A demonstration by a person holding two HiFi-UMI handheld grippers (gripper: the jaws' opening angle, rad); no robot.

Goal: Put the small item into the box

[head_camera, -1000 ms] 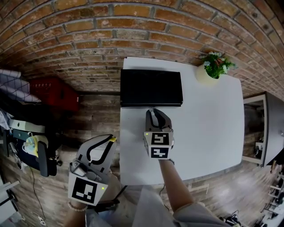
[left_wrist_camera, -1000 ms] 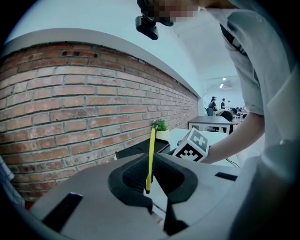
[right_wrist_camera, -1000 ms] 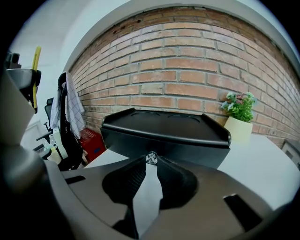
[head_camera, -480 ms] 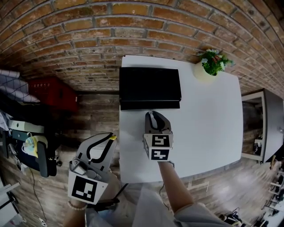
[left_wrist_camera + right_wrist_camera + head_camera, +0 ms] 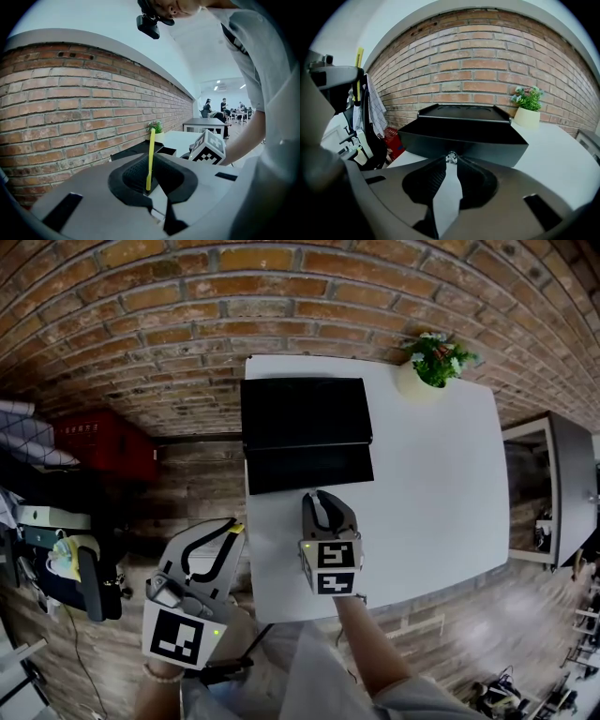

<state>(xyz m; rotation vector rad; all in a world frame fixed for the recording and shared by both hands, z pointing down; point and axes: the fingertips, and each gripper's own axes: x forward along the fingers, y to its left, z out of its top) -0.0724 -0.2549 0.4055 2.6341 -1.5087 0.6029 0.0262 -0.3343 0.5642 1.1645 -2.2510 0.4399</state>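
a white table (image 5: pixel 431 484) stands against a brick wall (image 5: pixel 187 296), seen from above. an open black box (image 5: pixel 307 465) lies on it at 12 o'clock, with a potted plant (image 5: pixel 433 360) at 1 o'clock. at centre, the right gripper (image 5: pixel 323 495) pinches a small clear item (image 5: pixel 451 157) in its jaw tips, just short of the box's near wall. off the table at 8 o'clock, the left gripper (image 5: pixel 225 535) has its jaws pressed on a thin yellow strip (image 5: pixel 150 159).
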